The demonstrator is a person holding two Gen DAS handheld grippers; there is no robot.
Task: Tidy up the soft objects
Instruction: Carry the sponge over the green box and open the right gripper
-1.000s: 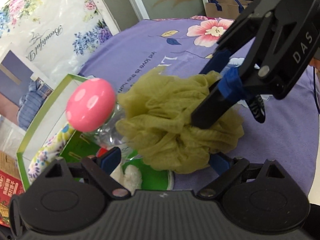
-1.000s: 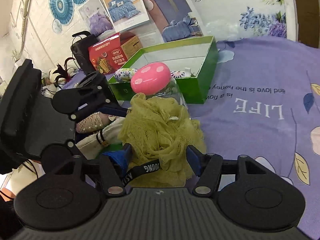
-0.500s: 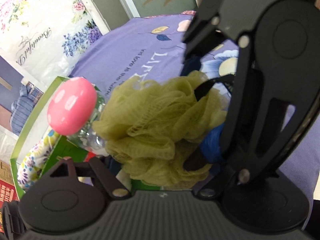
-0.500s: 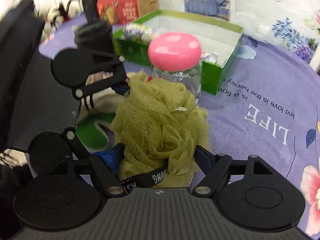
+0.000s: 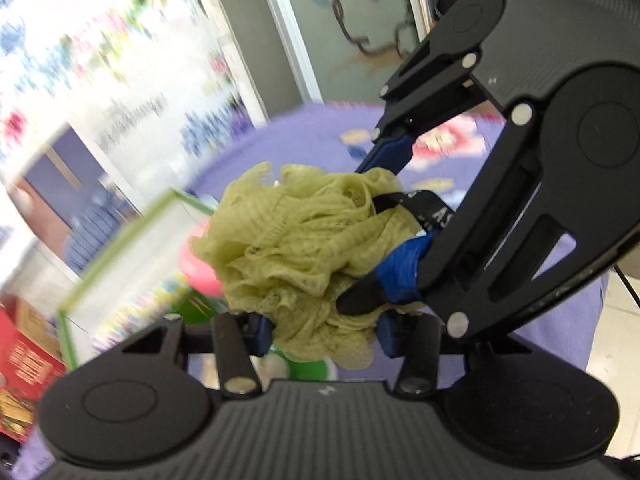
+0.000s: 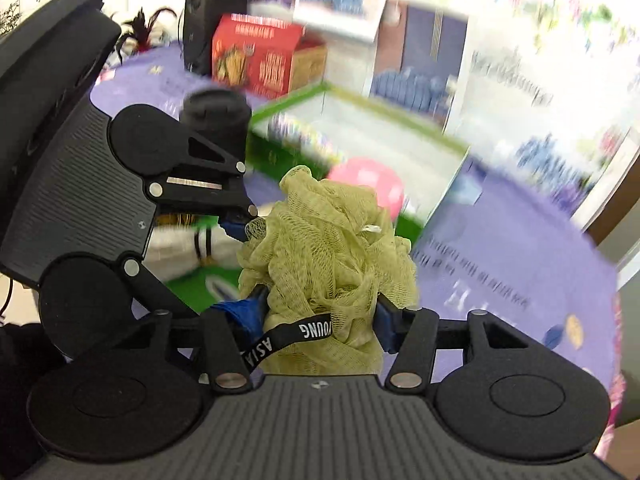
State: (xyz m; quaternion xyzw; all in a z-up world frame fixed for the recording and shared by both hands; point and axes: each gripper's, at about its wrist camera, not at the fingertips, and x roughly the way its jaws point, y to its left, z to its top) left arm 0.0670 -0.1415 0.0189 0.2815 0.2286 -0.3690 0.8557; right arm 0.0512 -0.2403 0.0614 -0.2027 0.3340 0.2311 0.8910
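Observation:
An olive-green mesh bath pouf (image 5: 304, 248) with a black printed strap (image 6: 288, 340) hangs in the air above the purple cloth. My right gripper (image 6: 320, 312) is shut on its near end; in the left wrist view it (image 5: 380, 240) comes in from the right. My left gripper (image 5: 320, 332) is closed on the pouf's lower part; in the right wrist view it (image 6: 240, 224) touches the pouf's left side. An open green box (image 6: 360, 136) stands behind.
A jar with a pink spotted lid (image 6: 372, 188) stands just behind the pouf, in front of the green box. A red carton (image 6: 260, 56) and a black speaker (image 6: 208, 28) stand at the back. White soft items (image 6: 188, 248) lie on a green lid at left.
Both grippers have lifted the pouf up off the cloth. The left gripper has closed onto the pouf's lower part. The background is now motion-blurred.

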